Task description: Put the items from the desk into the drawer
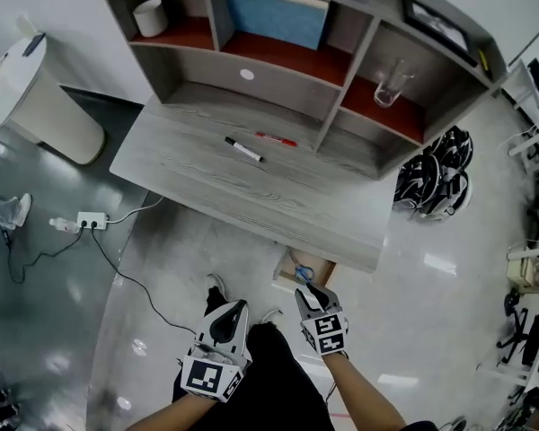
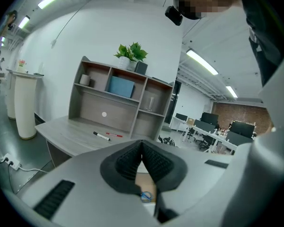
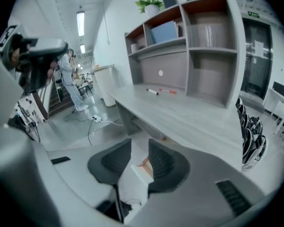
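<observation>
A black marker (image 1: 243,149) and a red marker (image 1: 277,139) lie side by side on the grey desk (image 1: 251,196), near the hutch; both also show in the left gripper view, black marker (image 2: 102,136) and red marker (image 2: 114,135). Under the desk's front edge an open drawer (image 1: 324,264) holds a small blue item (image 1: 303,274). My left gripper (image 1: 237,305) hangs below the desk front, left of the drawer, with its jaws shut and empty. My right gripper (image 1: 304,288) sits over the drawer's near edge, jaws a little apart with nothing between them.
The hutch holds a white cup (image 1: 150,16), a blue box (image 1: 278,16) and a glass (image 1: 391,83). A white bin (image 1: 36,97) and a power strip (image 1: 92,221) with its cable lie left of the desk. Helmets (image 1: 440,173) sit on the floor at the right. A person (image 3: 70,79) stands far off.
</observation>
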Motion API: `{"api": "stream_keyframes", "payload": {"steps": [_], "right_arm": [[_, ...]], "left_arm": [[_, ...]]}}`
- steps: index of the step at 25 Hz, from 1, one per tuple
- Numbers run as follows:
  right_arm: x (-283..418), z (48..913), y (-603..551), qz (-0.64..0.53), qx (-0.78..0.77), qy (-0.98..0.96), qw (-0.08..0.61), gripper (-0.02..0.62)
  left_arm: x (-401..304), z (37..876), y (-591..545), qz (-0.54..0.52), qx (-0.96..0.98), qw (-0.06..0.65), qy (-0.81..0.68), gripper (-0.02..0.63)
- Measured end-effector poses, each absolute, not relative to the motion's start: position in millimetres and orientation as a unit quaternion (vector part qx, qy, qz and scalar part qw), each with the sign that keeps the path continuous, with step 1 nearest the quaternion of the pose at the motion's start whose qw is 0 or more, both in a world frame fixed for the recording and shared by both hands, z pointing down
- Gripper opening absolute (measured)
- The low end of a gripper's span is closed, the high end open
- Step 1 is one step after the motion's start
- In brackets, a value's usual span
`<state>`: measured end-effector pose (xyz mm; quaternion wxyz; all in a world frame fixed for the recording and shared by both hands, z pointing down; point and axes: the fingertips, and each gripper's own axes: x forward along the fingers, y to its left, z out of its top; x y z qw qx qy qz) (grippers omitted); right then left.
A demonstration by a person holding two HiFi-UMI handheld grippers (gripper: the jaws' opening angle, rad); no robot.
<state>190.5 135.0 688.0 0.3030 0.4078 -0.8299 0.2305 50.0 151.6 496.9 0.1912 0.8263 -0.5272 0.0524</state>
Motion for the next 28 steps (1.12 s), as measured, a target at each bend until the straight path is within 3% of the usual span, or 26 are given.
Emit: {"api": "stream_keyframes", "payload": {"steps": [16,28], "right_arm": [[157,456,160,0.130,0.427,-0.893,0.065,0.024],[171,361,151,0.029,0.493,-0.869,0.034,0.020]], "left_arm": [[88,446,161,0.029,0.857,0.136,-0.496,0.012],[110,394,145,0.000,0.872,0.078,-0.483,0.012]]}}
